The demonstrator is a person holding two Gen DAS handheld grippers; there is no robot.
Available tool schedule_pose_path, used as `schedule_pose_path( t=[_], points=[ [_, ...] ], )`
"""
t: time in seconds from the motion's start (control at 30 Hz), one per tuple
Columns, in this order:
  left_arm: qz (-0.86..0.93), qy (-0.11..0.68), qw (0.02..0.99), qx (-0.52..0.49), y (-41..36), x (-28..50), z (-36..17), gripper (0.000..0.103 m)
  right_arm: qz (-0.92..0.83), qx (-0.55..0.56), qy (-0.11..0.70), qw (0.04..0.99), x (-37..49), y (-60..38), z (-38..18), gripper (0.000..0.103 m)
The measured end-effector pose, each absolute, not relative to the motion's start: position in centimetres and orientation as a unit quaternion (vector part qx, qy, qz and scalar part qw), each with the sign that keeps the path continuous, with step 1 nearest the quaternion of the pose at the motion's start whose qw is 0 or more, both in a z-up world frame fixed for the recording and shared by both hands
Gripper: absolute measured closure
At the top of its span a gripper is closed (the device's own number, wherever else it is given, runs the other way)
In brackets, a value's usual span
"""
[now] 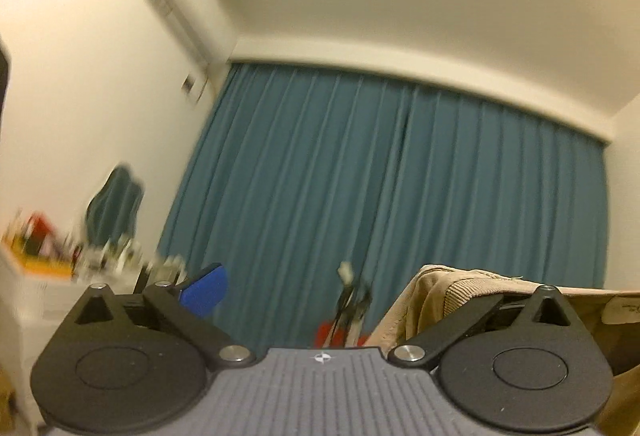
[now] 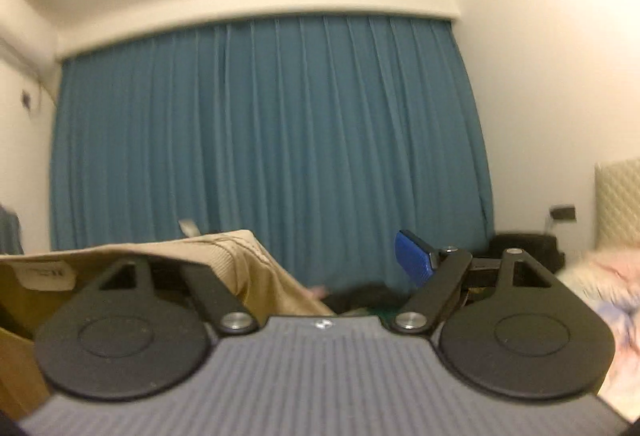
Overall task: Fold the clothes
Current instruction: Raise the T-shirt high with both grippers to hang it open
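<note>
A tan garment with a ribbed band and a white label is lifted in the air between both grippers. In the left wrist view the garment [image 1: 452, 296] drapes over the right finger; the left blue pad [image 1: 204, 290] stands far out and bare. In the right wrist view the garment [image 2: 224, 260] drapes over the left finger; the right blue pad [image 2: 414, 262] stands far out and bare. Both grippers' jaws are spread wide, left gripper [image 1: 320, 292], right gripper [image 2: 320, 264]. The covered fingers are hidden by cloth.
A blue curtain [image 1: 380, 196] fills the far wall in both views. A cluttered white shelf [image 1: 40, 268] and an air conditioner [image 1: 176, 16] are at the left. A red-and-black stand [image 1: 344, 320] is ahead. Pink bedding [image 2: 600, 284] and a headboard [image 2: 618, 200] are at the right.
</note>
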State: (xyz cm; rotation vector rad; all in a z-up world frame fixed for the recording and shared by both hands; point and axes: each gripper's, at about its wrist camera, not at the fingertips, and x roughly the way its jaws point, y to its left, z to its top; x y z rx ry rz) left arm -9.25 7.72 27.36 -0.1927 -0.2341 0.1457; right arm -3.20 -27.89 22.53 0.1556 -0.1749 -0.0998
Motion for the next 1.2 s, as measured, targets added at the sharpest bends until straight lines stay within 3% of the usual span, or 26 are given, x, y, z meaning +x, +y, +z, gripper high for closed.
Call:
schedule_pose_path(
  t=[0.23, 0.27, 0.43, 0.77, 1.07, 1.2],
  points=[
    [0.017, -0.137, 0.985, -0.105, 8.6, -12.8, 37.4, 0.0, -0.04, 0.044, -0.145, 0.988, -8.0, -28.3, 32.4, 0.02],
    [0.011, -0.136, 0.985, -0.107, 8.7, -12.8, 38.1, 0.0, -0.043, 0.034, -0.151, 0.987, -8.3, -28.5, 33.0, 0.015],
    [-0.022, -0.095, 0.987, -0.126, 8.3, -9.9, 38.5, 0.0, -0.05, 0.012, -0.135, 0.989, -7.9, -28.8, 33.3, 0.014],
    [-0.011, 0.069, 0.988, -0.141, 6.2, 8.7, 26.0, 0.0, -0.041, 0.038, 0.028, 0.998, 7.7, -30.0, 22.9, 0.015],
    [0.044, 0.145, 0.974, -0.166, 4.2, 36.2, 13.6, 0.0, -0.083, 0.039, 0.104, 0.99, 32.3, -28.5, 11.3, 0.016],
    [0.051, 0.197, 0.969, -0.141, 3.6, 48.5, 3.8, 0.0, -0.099, 0.054, 0.149, 0.982, 42.7, -28.6, 3.2, 0.016]
  ],
)
